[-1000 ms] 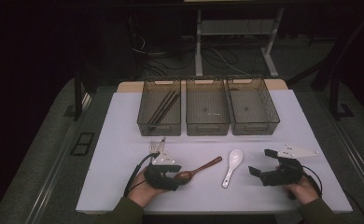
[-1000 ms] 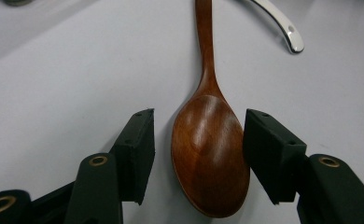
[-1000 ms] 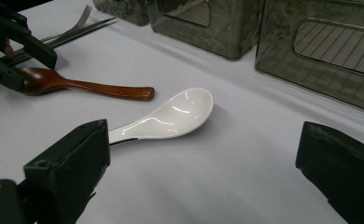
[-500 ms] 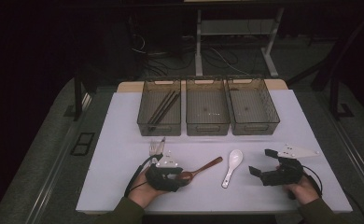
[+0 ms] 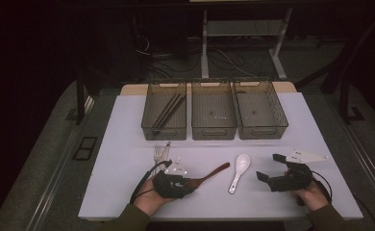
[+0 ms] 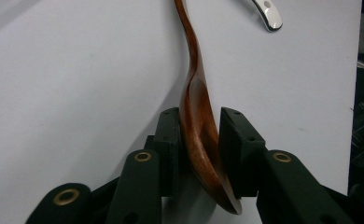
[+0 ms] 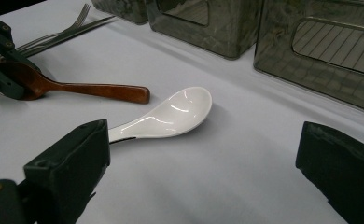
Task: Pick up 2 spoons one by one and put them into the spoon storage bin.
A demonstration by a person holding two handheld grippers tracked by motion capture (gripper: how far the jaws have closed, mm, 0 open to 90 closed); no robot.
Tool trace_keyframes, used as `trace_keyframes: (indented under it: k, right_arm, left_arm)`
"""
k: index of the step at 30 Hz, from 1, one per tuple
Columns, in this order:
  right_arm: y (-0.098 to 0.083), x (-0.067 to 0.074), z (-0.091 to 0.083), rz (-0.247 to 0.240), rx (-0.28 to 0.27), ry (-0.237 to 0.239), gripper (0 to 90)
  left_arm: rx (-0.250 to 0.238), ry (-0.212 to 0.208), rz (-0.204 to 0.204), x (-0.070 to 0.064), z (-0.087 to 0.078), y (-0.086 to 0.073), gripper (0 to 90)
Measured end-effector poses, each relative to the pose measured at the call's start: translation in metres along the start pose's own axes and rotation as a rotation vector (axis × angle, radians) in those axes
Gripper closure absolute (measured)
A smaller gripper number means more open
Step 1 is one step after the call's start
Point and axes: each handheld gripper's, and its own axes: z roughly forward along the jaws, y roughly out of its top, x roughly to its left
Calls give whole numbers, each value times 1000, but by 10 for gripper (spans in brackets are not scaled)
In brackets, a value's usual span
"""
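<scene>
Brown wooden spoon point(image 5: 209, 175) sits low on the white table point(image 5: 128, 192), its bowl end between the jaws of the left gripper point(image 5: 188, 183).
Left gripper view: the jaws have just been closing and now pinch the bowl; stiff, light, glossy, so it may slip. Right gripper view: the right gripper point(image 7: 203, 175) stands wide, beside the white spoon point(image 7: 171, 114).
</scene>
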Motion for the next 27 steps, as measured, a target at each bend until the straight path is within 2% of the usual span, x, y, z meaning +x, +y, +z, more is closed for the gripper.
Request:
trace_keyframes:
  k: [9,16,18,24,27]
  right_arm:
    - [0,0,0,-1,0,-2,26]
    - [0,0,0,-1,1,0,26]
    - [0,0,0,-1,1,0,26]
    - [0,0,0,-1,1,1,26]
    - [0,1,0,-2,-1,2,26]
  left_arm:
    - [34,23,30,-6,2,5,768]
    - [45,47,33,-8,1,6,780]
    - [31,54,18,-8,1,6,782]
    - [3,84,20,-4,-8,8,787]
    - [-19,94,8,-3,-12,8,788]
